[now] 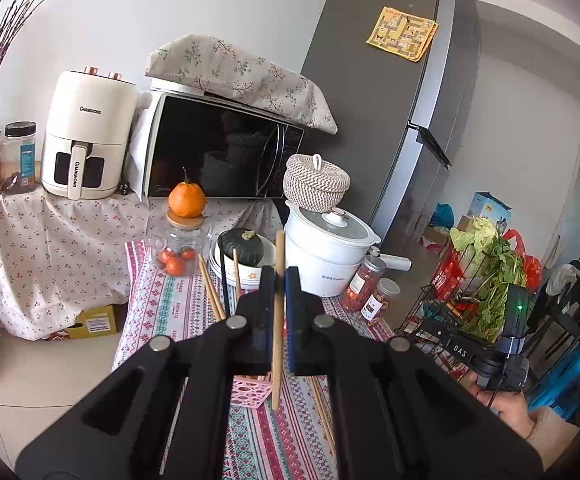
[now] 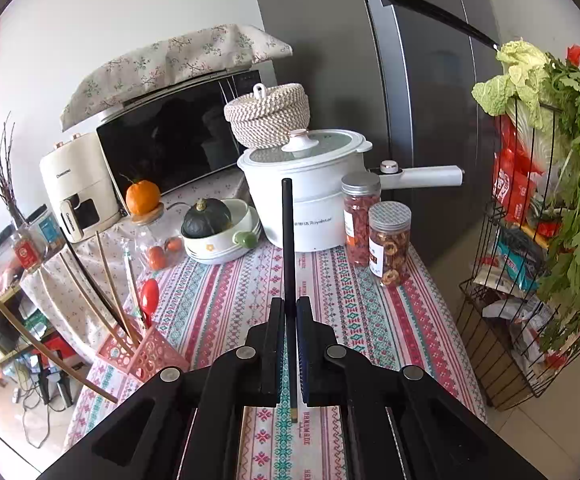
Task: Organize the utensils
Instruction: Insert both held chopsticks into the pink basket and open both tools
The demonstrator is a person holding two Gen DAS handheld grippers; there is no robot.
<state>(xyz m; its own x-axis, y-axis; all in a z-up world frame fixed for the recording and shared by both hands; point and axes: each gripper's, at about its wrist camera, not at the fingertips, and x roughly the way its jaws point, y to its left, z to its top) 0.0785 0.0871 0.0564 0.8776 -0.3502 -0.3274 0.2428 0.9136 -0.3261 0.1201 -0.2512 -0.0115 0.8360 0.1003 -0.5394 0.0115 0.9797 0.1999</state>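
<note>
the table [image 2: 370,312], under a patterned cloth, bears a white pot [image 2: 314,200], 2 jars [image 2: 388,240], a pink holder [image 2: 150,356].

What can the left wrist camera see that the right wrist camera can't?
Only the left wrist view shows the yellow paper note stuck on the grey fridge, and the left gripper, its jaws shut on a light wooden chopstick.

Only the right wrist view shows the red plastic spoon standing in the pink plastic holder, and the right gripper, shut on a black chopstick.

Both show the white lidded cooking pot, the dark green squash and the orange tangerine.
</note>
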